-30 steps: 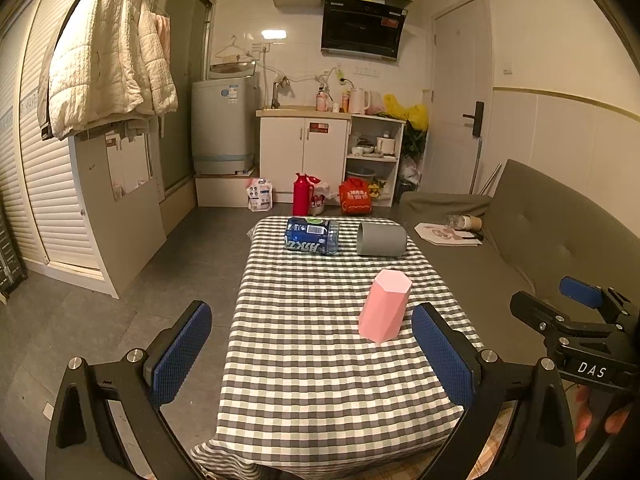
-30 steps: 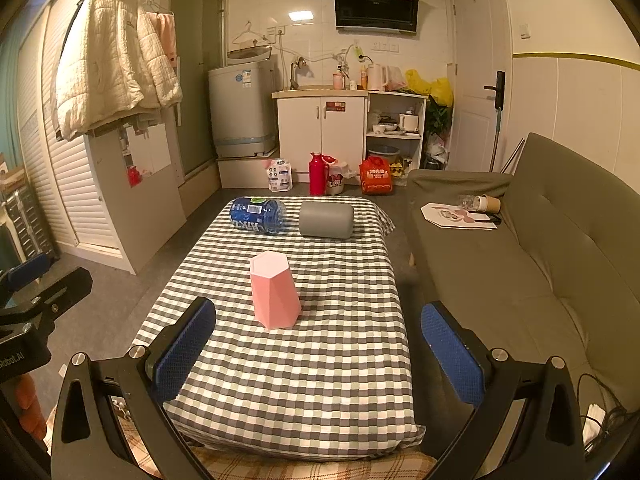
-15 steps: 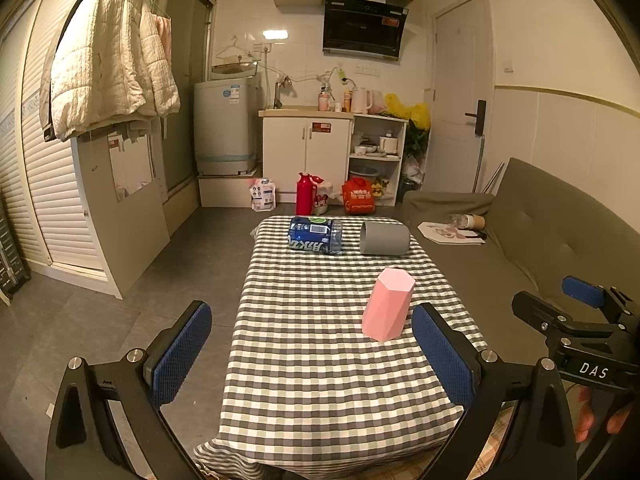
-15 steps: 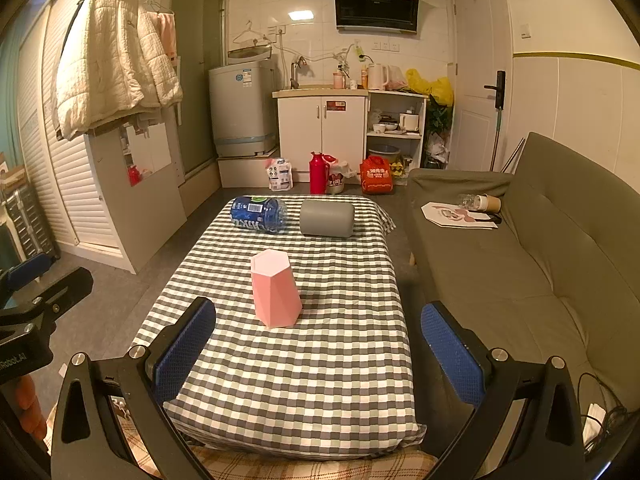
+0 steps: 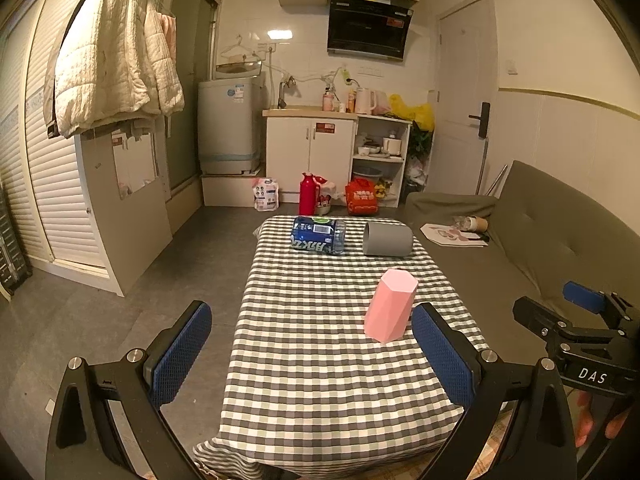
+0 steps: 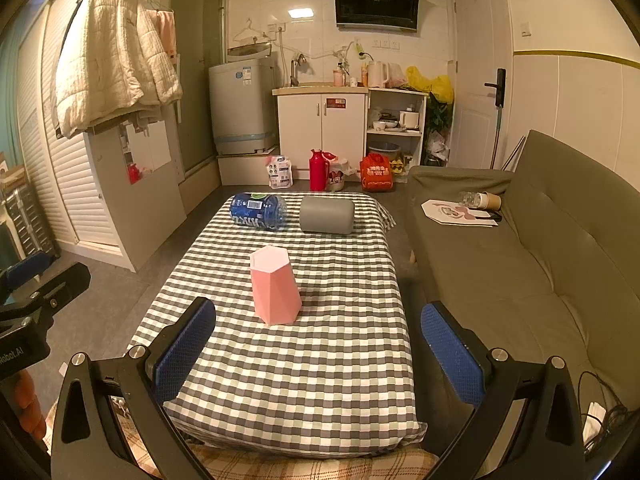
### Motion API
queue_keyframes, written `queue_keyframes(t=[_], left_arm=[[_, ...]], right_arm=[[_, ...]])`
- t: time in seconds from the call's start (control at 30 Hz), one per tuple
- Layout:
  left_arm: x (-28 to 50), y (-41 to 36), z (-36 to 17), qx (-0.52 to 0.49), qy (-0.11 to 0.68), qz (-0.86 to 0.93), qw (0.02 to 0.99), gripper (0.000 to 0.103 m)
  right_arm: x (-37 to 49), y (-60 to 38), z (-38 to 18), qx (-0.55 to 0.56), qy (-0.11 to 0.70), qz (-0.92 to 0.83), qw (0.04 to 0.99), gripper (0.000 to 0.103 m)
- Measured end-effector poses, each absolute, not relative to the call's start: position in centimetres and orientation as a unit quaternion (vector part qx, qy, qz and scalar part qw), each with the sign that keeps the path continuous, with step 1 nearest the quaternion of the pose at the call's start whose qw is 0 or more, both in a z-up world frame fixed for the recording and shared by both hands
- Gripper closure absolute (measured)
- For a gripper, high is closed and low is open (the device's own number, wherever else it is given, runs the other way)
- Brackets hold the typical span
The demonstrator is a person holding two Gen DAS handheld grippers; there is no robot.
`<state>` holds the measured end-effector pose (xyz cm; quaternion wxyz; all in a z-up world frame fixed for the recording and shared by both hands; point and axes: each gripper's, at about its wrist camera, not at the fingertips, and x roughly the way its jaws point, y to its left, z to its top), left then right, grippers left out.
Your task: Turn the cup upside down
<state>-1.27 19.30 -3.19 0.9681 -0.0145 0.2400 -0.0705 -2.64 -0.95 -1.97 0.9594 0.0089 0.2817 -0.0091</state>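
Observation:
A pink faceted cup point(image 5: 390, 306) stands on the checked tablecloth point(image 5: 312, 360) with its closed, narrower end up and its wider end down; it also shows in the right wrist view point(image 6: 275, 290). My left gripper point(image 5: 312, 356) is open and empty, short of the cup, which sits just beyond its right finger. My right gripper point(image 6: 318, 350) is open and empty, with the cup ahead near its left finger. Each gripper shows at the edge of the other's view.
A blue-labelled bottle point(image 5: 318, 236) and a grey cup point(image 5: 388, 239) lie on their sides at the table's far end. A grey sofa point(image 6: 520, 248) runs along the right of the table. Floor lies to the left.
Both grippers have stayed open and almost still. The left view has shifted slightly, so the pink cup sits a little higher and to the right.

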Motion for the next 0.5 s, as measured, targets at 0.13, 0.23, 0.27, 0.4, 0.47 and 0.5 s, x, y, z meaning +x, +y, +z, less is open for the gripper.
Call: queue_keyframes(t=[0.13,0.23,0.27,0.4,0.47,0.5], left_arm=[[-1.17,19.18,-3.23,-0.014,0.241,-0.070,0.968,0.000],[-1.17,19.07,-3.26,-0.014,0.241,-0.071,0.968,0.000],[-1.19,18.98,-3.27,-0.014,0.241,-0.071,0.968,0.000],[-1.23,18.87,-3.26,-0.013,0.241,-0.072,0.968,0.000],[-1.22,18.85,-3.26,-0.013,0.241,-0.071,0.968,0.000],[-1.22,18.85,-3.26,-0.013,0.241,-0.071,0.968,0.000]], right_arm=[[-2.68,-0.94,-2.02,0.009,0.281,-0.009,0.960,0.000],[-2.64,-0.90,-2.02,0.008,0.283,-0.009,0.959,0.000],[-2.59,-0.84,-2.01,0.008,0.282,-0.009,0.959,0.000],[-2.59,-0.82,-1.99,0.008,0.283,-0.009,0.959,0.000],[-2.58,-0.81,-1.99,0.008,0.283,-0.008,0.959,0.000],[-2.59,-0.80,-1.98,0.008,0.283,-0.009,0.959,0.000]])
